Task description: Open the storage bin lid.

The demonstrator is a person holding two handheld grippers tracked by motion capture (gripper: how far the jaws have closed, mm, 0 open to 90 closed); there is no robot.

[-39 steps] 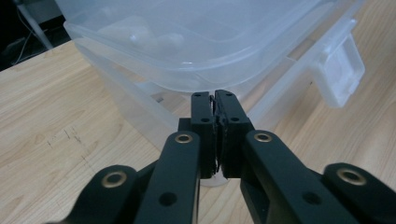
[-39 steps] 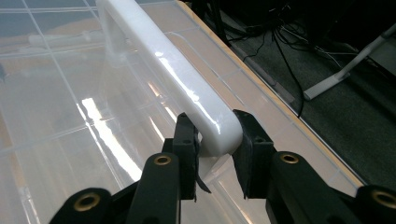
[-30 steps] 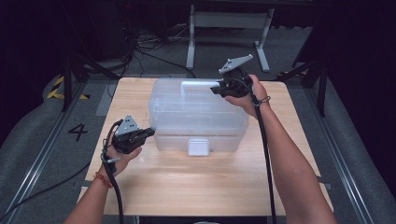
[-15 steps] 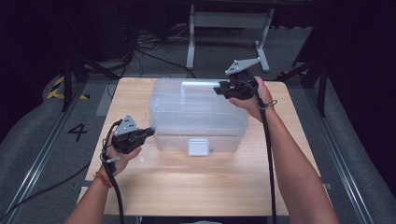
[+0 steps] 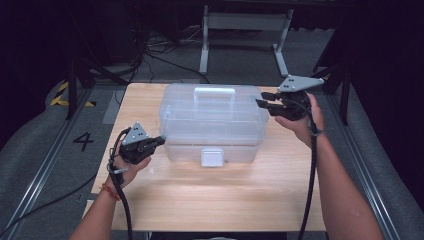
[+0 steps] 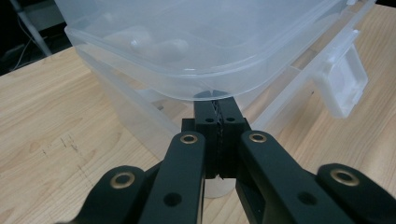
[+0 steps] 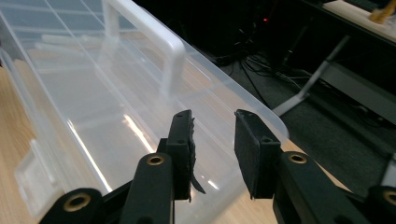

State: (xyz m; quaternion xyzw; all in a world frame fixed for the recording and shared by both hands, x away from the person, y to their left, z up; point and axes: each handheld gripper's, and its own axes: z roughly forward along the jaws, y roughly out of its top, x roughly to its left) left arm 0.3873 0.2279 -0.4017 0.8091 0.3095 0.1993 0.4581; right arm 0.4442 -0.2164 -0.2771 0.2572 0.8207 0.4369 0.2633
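Observation:
A clear plastic storage box with a white handle on its lid and a white latch at the front stands in the middle of the wooden table. My left gripper is shut, and its tips sit under the lid's rim at the box's near-left corner. My right gripper hovers at the box's right end, level with the lid. Its jaws have just been opening and stand open with nothing between them. The handle lies farther off.
A metal stand and cables lie on the dark floor behind the table. Rails run along both sides of the table. Bare wood shows in front of the box.
My right gripper has moved right, away from the lid's handle to the box's right end, and its jaws have parted. The left gripper and the box have stayed put.

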